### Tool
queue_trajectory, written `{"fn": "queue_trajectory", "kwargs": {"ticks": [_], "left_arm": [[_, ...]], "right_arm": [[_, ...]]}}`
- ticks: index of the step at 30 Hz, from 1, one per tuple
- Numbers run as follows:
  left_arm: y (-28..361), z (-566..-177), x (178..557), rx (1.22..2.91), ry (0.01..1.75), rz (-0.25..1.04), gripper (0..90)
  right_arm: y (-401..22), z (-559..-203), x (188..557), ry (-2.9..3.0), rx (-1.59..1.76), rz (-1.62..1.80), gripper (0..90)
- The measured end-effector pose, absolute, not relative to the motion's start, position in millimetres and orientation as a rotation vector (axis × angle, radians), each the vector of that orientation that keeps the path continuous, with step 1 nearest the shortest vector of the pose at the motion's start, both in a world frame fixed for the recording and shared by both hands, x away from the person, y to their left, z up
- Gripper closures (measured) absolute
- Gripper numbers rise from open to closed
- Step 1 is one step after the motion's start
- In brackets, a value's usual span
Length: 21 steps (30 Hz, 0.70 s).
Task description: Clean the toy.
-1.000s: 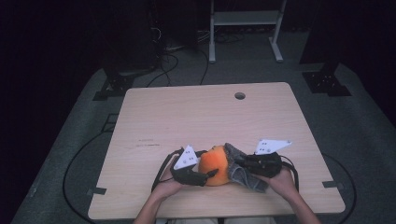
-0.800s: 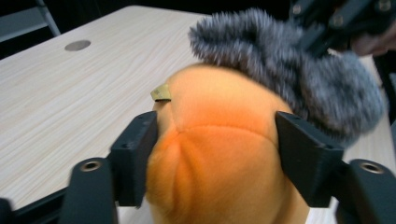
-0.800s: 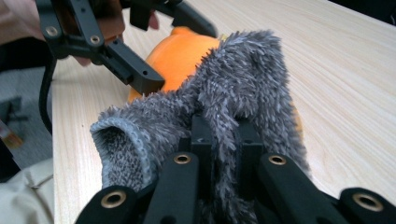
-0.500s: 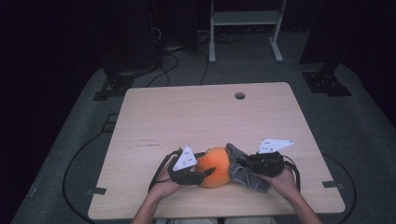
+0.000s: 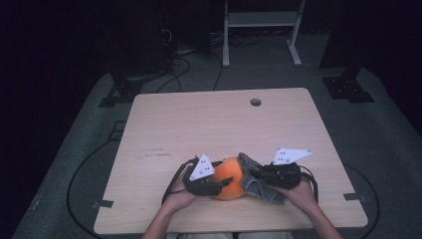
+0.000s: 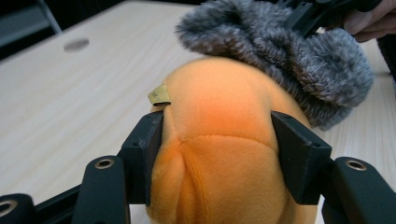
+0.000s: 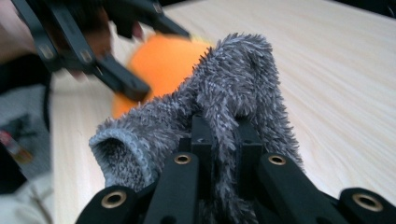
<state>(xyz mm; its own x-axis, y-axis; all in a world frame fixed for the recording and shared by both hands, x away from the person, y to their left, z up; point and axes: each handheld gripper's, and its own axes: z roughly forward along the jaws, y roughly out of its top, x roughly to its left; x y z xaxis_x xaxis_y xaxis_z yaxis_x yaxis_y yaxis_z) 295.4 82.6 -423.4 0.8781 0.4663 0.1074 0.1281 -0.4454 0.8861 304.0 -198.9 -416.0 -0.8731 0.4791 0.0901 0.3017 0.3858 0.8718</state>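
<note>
High view: orange plush (image 5: 230, 175) half-hidden by tongs (image 5: 219, 185), grey sock (image 5: 256, 183).

A fixed high camera is looking forward and down on the pale wooden table (image 5: 219, 124) from well above the person's side. The left gripper (image 6: 217, 140) camera is riding just behind its jaws, facing very close onto the round orange plush toy (image 6: 224, 154). The right gripper (image 7: 222, 135) camera is sitting equally close behind the fuzzy grey knitted sock (image 7: 233, 93). All three views are sharing toy and sock.
</note>
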Motion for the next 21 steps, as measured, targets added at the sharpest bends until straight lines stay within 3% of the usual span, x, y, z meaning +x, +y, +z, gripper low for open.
{"fn": "queue_trajectory", "kwargs": {"ticks": [2, 6, 7, 11, 17, 21], "left_arm": [[81, -420, 297, 2.024, 0.424, 0.419, 37.1], [83, -420, 302, 2.021, 0.495, 0.305, 17.2], [82, -421, 302, 2.030, 0.490, 0.305, 17.1], [88, -425, 297, 2.052, 0.444, 0.343, 31.7], [96, -429, 292, 2.040, 0.423, 0.336, 33.8], [95, -430, 290, 2.043, 0.403, 0.337, 34.3]], "right_arm": [[-195, -413, 303, 2.453, 0.683, 1.484, 81.5], [-191, -419, 302, 2.471, 0.679, 1.497, 81.5], [-189, -419, 301, 2.476, 0.674, 1.499, 81.5], [-192, -421, 302, 2.467, 0.694, 1.473, 81.5], [-214, -440, 312, 2.481, 0.879, 1.355, 81.5], [-216, -426, 307, 2.439, 0.817, 1.530, 81.5]]}}
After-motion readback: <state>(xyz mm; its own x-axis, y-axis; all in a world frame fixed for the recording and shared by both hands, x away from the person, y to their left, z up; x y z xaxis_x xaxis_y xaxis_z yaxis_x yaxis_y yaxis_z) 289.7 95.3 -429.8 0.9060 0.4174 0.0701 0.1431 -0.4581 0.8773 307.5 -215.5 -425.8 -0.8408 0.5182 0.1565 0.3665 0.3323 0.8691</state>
